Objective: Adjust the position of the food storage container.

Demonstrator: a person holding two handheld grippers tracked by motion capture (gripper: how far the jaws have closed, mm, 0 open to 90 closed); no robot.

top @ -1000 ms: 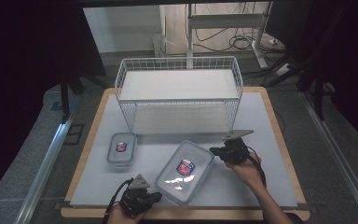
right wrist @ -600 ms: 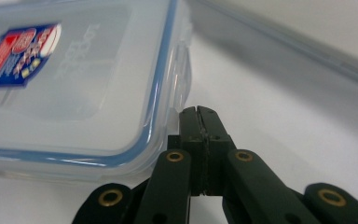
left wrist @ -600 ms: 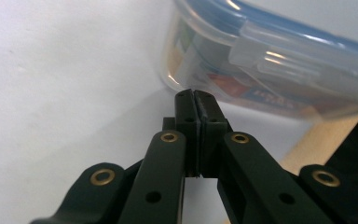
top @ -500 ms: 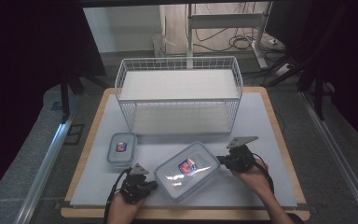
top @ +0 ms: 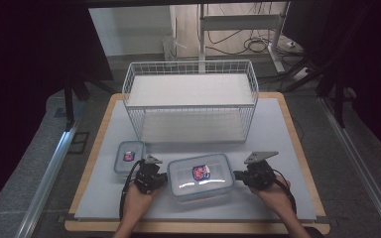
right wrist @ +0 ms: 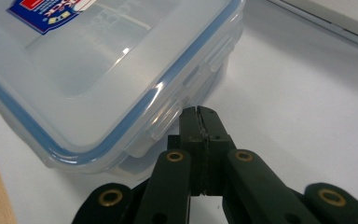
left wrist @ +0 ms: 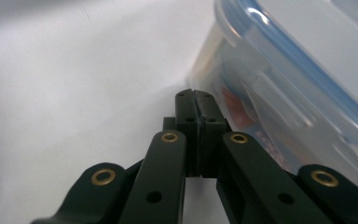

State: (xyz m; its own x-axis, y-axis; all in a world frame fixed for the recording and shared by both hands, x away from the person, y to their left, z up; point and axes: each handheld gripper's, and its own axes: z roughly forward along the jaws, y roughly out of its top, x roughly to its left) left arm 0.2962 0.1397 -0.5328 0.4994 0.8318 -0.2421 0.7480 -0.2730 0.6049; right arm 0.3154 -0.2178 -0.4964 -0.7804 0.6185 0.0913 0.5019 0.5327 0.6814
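A large clear lidded container [top: 200, 176] with a blue seal and a red-and-blue label lies flat on the white mat near the front. My left gripper [top: 161, 178] is shut, empty, its tips against the container's left side [left wrist: 242, 88]. My right gripper [top: 236, 174] is shut too, its tips at the container's right side by a lid latch [right wrist: 168, 119]. In the left gripper view the jaws [left wrist: 196, 95] meet with nothing between them; the right gripper view shows the same [right wrist: 198, 112].
A small lidded container [top: 129, 156] sits just left of my left gripper. A white wire basket shelf [top: 191, 101] stands at the back of the mat. The wooden table edge [top: 188, 227] runs along the front.
The large container has turned from a diagonal lie to square with the table edge. My left gripper came up and right to its left side; my right gripper slid to its right side.
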